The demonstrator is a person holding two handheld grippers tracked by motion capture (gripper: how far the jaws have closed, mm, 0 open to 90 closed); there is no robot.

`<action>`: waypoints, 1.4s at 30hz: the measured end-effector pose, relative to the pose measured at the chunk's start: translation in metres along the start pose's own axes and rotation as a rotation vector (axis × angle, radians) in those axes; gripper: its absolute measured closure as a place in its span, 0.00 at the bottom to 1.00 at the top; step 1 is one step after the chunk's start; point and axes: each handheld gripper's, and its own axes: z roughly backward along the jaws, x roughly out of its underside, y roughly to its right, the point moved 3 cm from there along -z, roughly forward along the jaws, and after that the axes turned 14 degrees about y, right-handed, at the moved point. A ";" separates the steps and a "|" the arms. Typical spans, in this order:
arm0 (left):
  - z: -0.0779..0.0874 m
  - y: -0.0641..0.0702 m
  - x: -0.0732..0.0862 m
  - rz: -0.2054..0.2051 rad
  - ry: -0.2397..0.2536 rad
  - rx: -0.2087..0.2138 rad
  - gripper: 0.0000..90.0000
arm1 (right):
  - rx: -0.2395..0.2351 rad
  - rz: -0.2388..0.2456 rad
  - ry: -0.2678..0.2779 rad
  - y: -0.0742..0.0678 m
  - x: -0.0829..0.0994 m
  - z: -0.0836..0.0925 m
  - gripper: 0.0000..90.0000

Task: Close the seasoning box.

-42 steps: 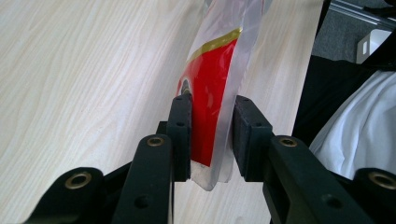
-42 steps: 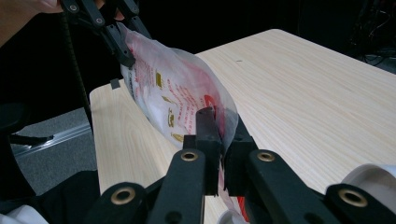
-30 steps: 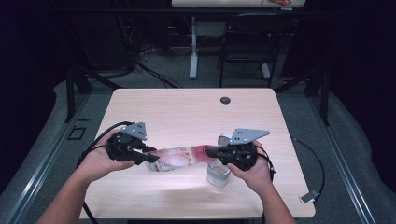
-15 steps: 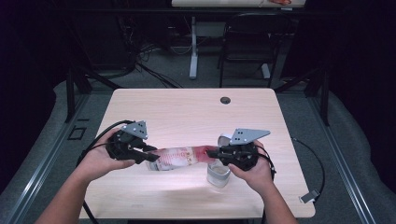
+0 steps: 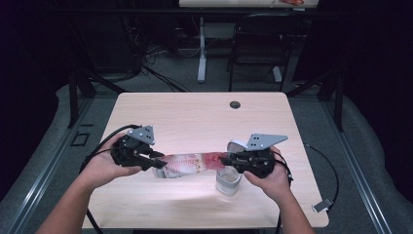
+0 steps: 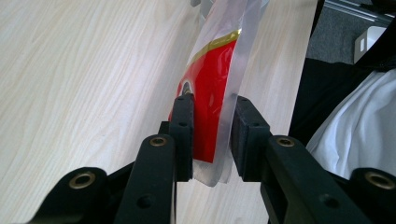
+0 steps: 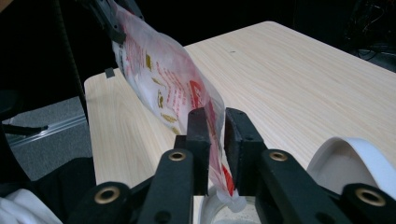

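The packet [image 5: 187, 165] hangs above the worktop [image 5: 204, 117], clamped at one end by the left hand-held gripper [image 5: 155, 161]. At the cup [image 5: 228, 180], the right hand-held gripper [image 5: 228, 160] has just been loosening around its mouth; tilt slowly.

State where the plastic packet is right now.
In the high view the packet hangs above the table's near edge, stretched between the left gripper and right gripper.

Two grippers: left gripper [image 5: 151, 160], right gripper [image 5: 228, 159]. One red-and-clear plastic pouch [image 5: 187, 164] between them. One clear container [image 5: 228, 180] on one wooden table [image 5: 195, 117]. One black grommet [image 5: 235, 105]. One chair [image 5: 258, 44] behind.
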 end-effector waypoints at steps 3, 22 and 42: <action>0.000 0.000 -0.001 -0.001 -0.002 0.000 0.81 | -0.002 0.010 -0.005 -0.001 0.000 0.000 0.97; 0.003 0.004 -0.015 -0.011 0.008 -0.005 0.81 | 0.004 -0.014 -0.015 0.002 0.001 0.006 0.99; 0.003 0.004 -0.027 -0.026 0.012 -0.004 0.82 | 0.025 -0.030 -0.010 0.006 0.005 0.011 0.99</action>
